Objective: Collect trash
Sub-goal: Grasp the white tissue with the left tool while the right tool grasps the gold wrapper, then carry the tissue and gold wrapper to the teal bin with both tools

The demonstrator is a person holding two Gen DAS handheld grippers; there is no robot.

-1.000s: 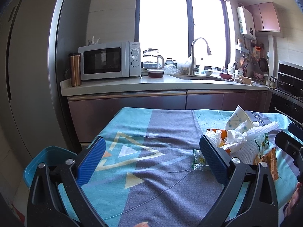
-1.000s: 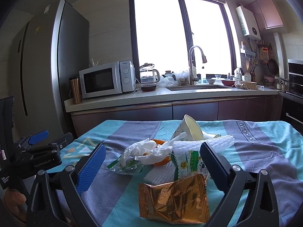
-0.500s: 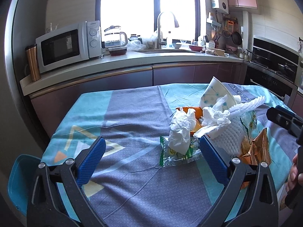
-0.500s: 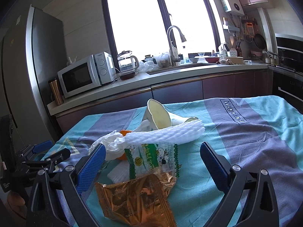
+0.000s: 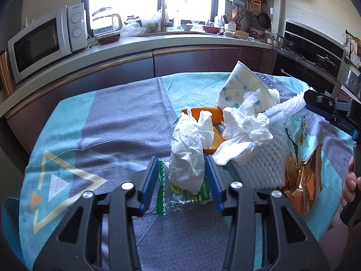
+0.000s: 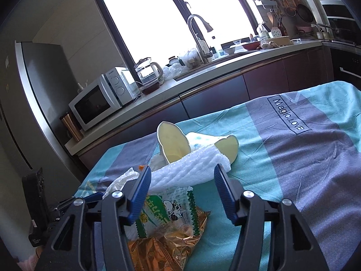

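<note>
**Two grippers close in on a heap of kitchen trash**

A pile of trash sits on a table (image 5: 126, 122) draped in a teal-and-grey cloth, toward the table's right side as the left wrist camera sees it. At the near edge of the heap, a crumpled white tissue (image 5: 189, 155) stands upright on a clear, green-edged snack wrapper (image 5: 180, 194). The left gripper (image 5: 180, 178) has its blue jaws on either side of that tissue and is closing; the right pad looks to brush the paper, the left pad stands apart from it, and whether it has a firm hold cannot be told.

Behind the tissue lie orange peel (image 5: 209, 113), a second wad of tissue (image 5: 246, 124), a white foam fruit net (image 5: 264, 164) and a tipped paper cup (image 5: 241, 88) with a blue dot pattern. A copper foil packet (image 5: 302, 180) lies nearest the table's right edge.

The right gripper (image 6: 181, 189) is also closing, half open, with the foam net between its jaws and a green-and-white cartoon wrapper (image 6: 167, 207) beneath; neither pad visibly presses on anything.

Beyond the table's far edge runs a counter with a microwave (image 5: 45, 43), a glass kettle (image 5: 106, 24) and a sink tap (image 6: 198, 33) under a bright window.
</note>
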